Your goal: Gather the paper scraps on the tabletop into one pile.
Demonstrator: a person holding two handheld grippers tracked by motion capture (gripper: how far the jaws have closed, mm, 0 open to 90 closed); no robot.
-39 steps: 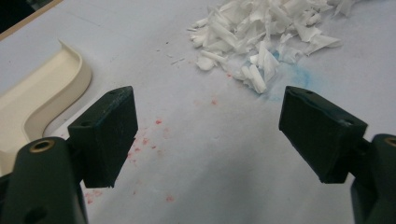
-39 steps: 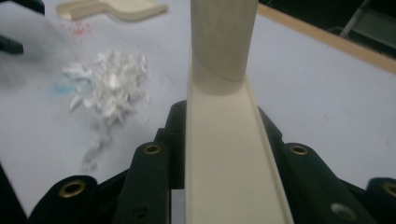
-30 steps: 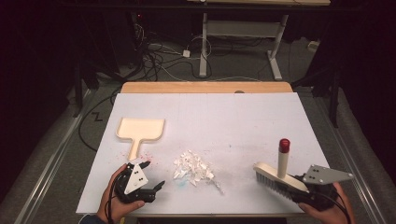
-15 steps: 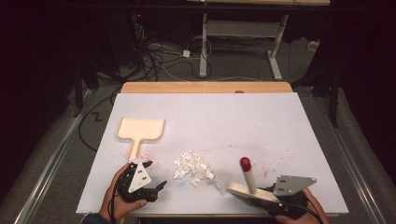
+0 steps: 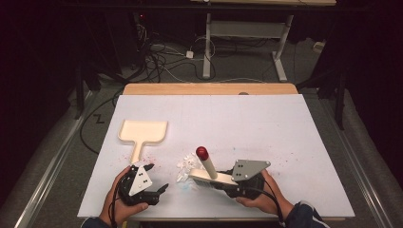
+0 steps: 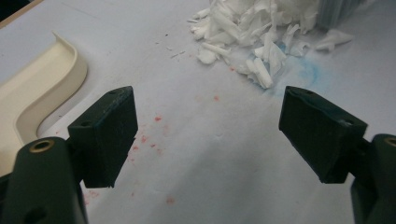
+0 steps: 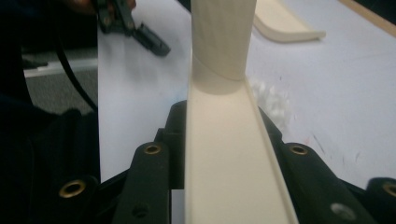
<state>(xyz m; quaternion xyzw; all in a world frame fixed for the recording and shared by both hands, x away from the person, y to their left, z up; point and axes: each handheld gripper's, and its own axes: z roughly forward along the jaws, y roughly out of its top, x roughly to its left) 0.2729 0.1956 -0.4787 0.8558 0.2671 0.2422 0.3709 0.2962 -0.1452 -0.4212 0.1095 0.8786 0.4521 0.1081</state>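
1. While the left gripper stays parked at the near left edge of the table, its jaws stand wide apart with nothing between them; the left gripper view shows bare tabletop with red specks between the pads.
2. The right gripper is clamped on the flat back of the brush, jaws pressed against both long sides of the cream block in the right gripper view. The brush handle with its red tip stands up and tilts away from the hand.
3. The change: a second ago the brush was well over to the right of the table, apart from the scraps. It has since slid leftward along the near edge, and its bristle end is now against the right side of the pile of white paper scraps.
4. The pile looks narrower and more bunched than it did, which suggests the sweep has begun to push it toward the left. A faint blue smear lies on the table just beside the scraps.
5. Farther back and left, the dustpan lies flat where it was, handle pointing toward the left hand, mouth facing away. It is near the pile but not touching it, and no gripper holds it.
6. My reading: the sweeping is under way, but the pan is not yet in position. The open left gripper probably needs to take the pan's handle and set it in the path of the scraps before the brush can finish.
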